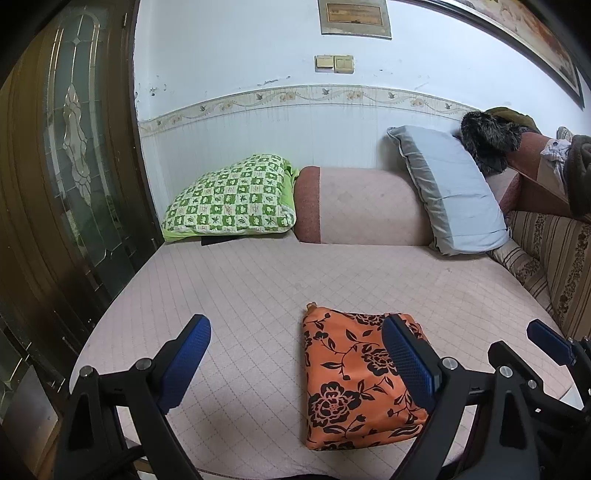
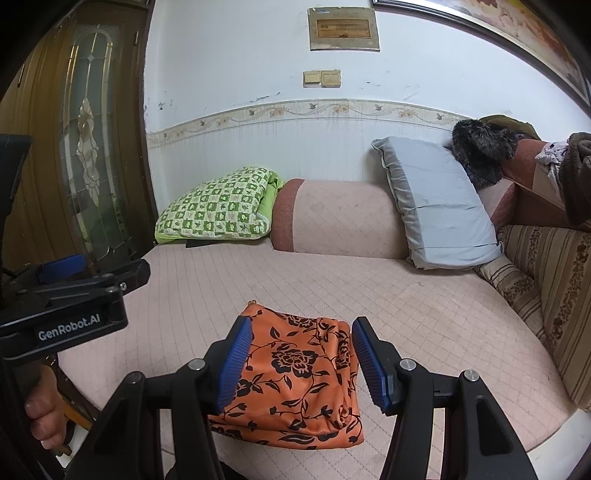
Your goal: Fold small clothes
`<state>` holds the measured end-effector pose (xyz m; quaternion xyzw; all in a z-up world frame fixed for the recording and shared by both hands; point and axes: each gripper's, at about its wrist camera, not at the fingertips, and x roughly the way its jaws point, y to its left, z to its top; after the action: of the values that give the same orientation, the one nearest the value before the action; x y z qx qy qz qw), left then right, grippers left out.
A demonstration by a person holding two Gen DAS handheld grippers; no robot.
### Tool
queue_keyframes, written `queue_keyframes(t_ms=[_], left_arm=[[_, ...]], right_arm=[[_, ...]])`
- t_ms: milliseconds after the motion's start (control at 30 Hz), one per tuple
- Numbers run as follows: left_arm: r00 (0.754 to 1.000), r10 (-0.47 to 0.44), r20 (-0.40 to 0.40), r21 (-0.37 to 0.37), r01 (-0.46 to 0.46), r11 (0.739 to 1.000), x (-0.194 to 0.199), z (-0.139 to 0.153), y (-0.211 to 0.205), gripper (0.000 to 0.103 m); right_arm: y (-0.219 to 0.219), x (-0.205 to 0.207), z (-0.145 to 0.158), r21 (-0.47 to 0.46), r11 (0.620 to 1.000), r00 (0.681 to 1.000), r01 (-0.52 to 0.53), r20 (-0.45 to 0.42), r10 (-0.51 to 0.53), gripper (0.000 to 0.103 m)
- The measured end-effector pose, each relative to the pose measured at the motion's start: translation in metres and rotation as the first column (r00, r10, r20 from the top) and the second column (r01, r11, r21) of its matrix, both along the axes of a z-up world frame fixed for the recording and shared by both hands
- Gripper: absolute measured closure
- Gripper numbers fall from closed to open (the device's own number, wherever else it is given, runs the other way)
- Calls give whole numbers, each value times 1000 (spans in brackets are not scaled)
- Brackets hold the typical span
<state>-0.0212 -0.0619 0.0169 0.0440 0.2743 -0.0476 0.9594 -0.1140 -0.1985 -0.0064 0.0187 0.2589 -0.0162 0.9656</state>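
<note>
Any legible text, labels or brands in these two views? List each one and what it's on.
"GenRobot.AI": white lettering on the black body of the left hand-held gripper, seen in the right wrist view.
Framed plaque on the wall: has print on it, too small and blurred to read.
Nothing readable on the orange floral garment, the pillows or the wall switches.

The folded garment is orange with black flowers. The bed cover is pale pink, quilted in diamonds. One pillow is green-and-white checked, another light blue-grey. The fingers have blue pads.
</note>
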Motion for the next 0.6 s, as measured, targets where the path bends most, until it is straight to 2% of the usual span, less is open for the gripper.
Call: queue_keyframes(t_ms=[600], left_arm=[[1000, -13, -15, -25, 13, 1000, 12, -8, 10, 9]], right_arm=[[15, 13, -3, -48, 999, 1000, -4, -15, 3, 43]])
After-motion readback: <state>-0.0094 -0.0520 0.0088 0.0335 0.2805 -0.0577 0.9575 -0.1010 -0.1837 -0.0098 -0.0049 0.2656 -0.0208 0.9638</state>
